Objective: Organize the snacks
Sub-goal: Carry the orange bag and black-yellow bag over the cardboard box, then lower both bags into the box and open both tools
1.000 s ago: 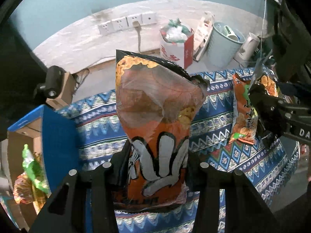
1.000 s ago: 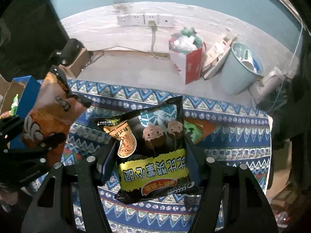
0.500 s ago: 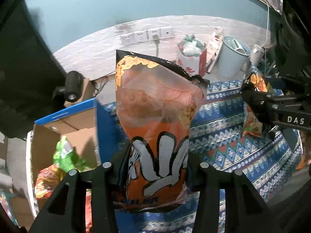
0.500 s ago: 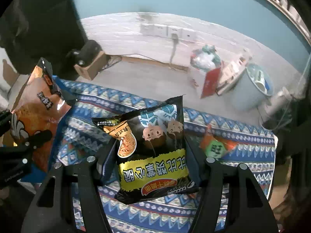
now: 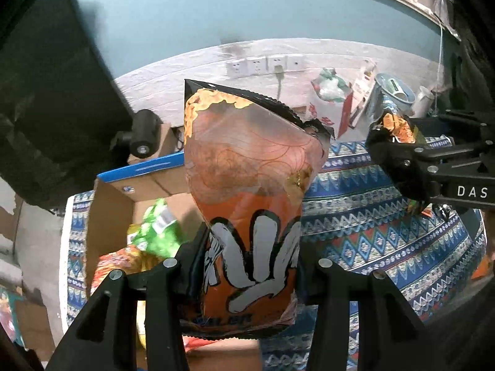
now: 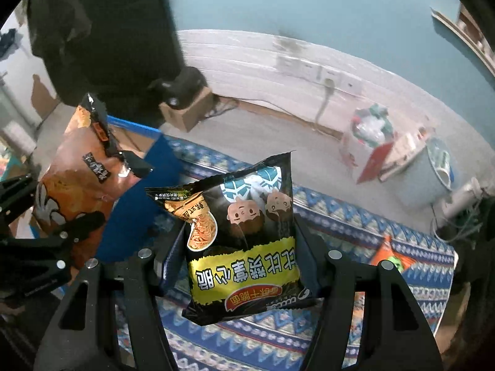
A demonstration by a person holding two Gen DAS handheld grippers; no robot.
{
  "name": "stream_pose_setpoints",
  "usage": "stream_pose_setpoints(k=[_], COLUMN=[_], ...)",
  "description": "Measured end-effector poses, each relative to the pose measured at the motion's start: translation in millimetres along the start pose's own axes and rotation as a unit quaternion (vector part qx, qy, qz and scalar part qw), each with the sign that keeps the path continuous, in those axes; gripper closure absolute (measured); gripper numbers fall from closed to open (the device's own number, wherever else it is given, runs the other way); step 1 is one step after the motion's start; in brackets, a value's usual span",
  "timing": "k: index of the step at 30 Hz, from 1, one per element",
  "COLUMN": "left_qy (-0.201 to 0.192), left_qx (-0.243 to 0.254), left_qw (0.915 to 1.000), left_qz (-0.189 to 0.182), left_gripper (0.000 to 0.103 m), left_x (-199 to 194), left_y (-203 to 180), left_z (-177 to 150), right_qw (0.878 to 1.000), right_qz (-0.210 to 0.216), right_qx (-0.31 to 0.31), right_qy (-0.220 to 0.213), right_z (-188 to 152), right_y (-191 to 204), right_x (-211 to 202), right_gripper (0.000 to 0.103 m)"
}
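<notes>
My left gripper [image 5: 250, 266] is shut on an orange snack bag [image 5: 247, 185] with a white hand print, held upright over the open cardboard box [image 5: 111, 204] with blue flaps. A green packet [image 5: 157, 232] and an orange packet [image 5: 120, 259] lie inside the box. My right gripper [image 6: 241, 256] is shut on a black noodle snack bag [image 6: 244, 238] with a yellow band, held above the patterned cloth. The left gripper with the orange bag [image 6: 83, 179] shows at the left of the right wrist view. The right gripper [image 5: 402, 160] shows at the right of the left wrist view.
A blue patterned cloth [image 5: 386, 241] covers the table. An orange and green packet [image 6: 388, 256] lies at its right end. Beyond the table are a white-and-red carton [image 6: 368, 145], a pale bin [image 6: 433, 173], a small brown box with a black device [image 6: 185, 92] and wall sockets [image 5: 263, 65].
Both grippers have swung left with their bags. The box has come under the left gripper, and its inside now shows. The packet on the cloth has slid to the right of view.
</notes>
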State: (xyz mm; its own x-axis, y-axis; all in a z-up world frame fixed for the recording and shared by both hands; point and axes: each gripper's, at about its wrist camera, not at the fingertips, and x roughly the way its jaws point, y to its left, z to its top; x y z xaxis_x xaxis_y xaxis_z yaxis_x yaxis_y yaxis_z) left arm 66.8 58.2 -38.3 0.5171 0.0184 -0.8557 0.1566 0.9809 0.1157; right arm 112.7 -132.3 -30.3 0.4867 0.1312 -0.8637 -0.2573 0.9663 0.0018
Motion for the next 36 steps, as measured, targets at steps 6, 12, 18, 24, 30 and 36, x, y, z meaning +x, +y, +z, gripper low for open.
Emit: stream_pose_setpoints(k=[6,12,18,24,30,36], left_qy=[0.003,0.008,0.02,0.029,0.037,0.042], left_qx=[-0.037,-0.076,-0.118,-0.132,-0.144,-0.151], left_qw=[0.9993,0.997,0.9927,0.9906,0.9888,0.9872], left_qz=[-0.001,0.002,0.007,0.017,0.016,0.03], left_gripper=[0.056,0.056,0.056,0.056,0.055,0.055], left_x=[-3,-3,5,11,16,18], left_y=[39,81,120,138,150,159], left_z=[-11,-26,-40,-49,-56,-58], right_qw=[1.0,0.999,0.997,0.996,0.994,0.992], right_qz=[0.013,0.025,0.039,0.051,0.066,0.078], right_qx=[-0.023,-0.043,-0.06,-0.07,-0.077,-0.086], right_qy=[0.002,0.006,0.01,0.019,0.03,0.037], right_z=[16,30,43,53,58,61], right_y=[36,71,106,132,155,171], right_x=[10,21,34,50,65,74], right_gripper=[0.04,0.04,0.04,0.04,0.04,0.039])
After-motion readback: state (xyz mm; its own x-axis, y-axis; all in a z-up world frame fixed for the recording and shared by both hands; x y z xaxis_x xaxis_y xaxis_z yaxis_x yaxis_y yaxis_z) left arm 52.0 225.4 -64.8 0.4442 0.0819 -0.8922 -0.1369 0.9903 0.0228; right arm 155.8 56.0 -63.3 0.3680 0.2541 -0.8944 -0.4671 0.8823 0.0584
